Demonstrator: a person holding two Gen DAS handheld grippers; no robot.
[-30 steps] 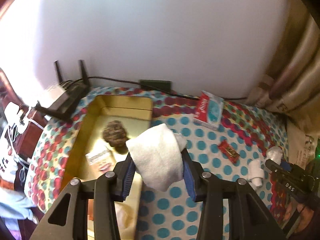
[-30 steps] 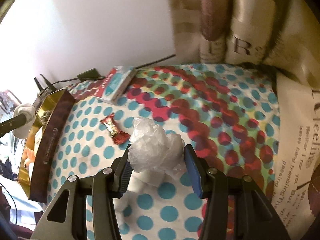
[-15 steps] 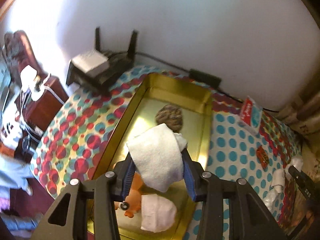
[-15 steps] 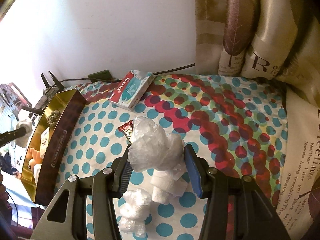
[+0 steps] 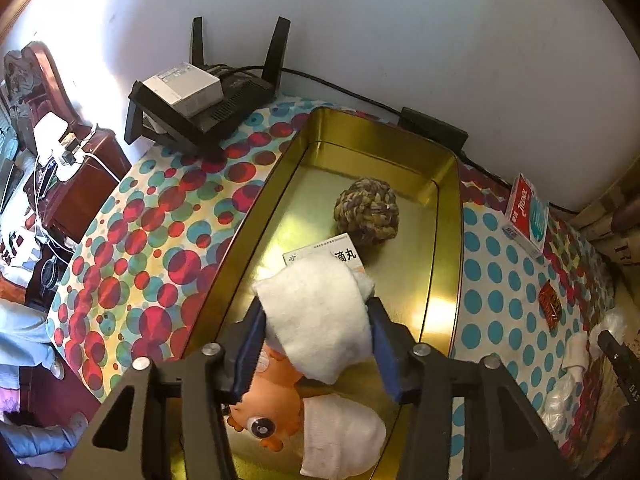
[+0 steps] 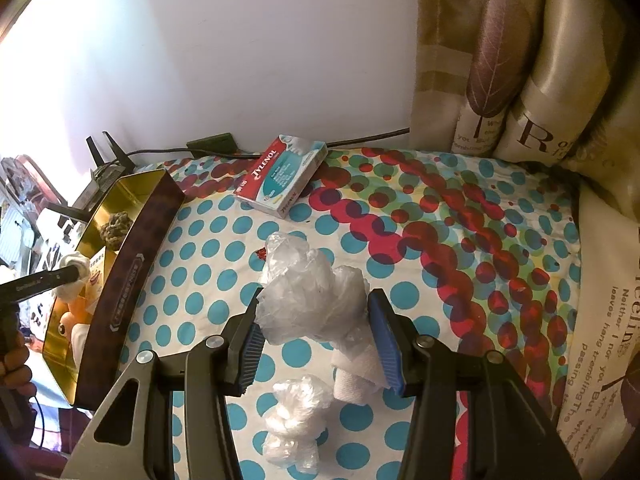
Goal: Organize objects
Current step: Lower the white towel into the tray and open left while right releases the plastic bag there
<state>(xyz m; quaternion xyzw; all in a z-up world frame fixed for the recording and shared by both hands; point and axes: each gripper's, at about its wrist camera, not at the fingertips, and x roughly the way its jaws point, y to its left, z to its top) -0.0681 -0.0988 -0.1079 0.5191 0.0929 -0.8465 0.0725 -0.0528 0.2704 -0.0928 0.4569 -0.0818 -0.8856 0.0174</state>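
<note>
Your left gripper [image 5: 316, 344] over the gold tin [image 5: 448, 216], jaws just easing apart around the white cloth roll [image 5: 320, 320], your right gripper [image 6: 316, 340] clamping the crumpled plastic bag [image 6: 312, 300] above the dotted cloth [image 6: 440, 240].

Left tongs [image 5: 316, 344] widening, right tongs [image 6: 316, 344] clamped.

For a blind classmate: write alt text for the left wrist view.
The left hand-held gripper, jaws just opening, has a white rolled cloth between them above a gold tin containing a woven ball, an orange toy and another cloth.
</note>
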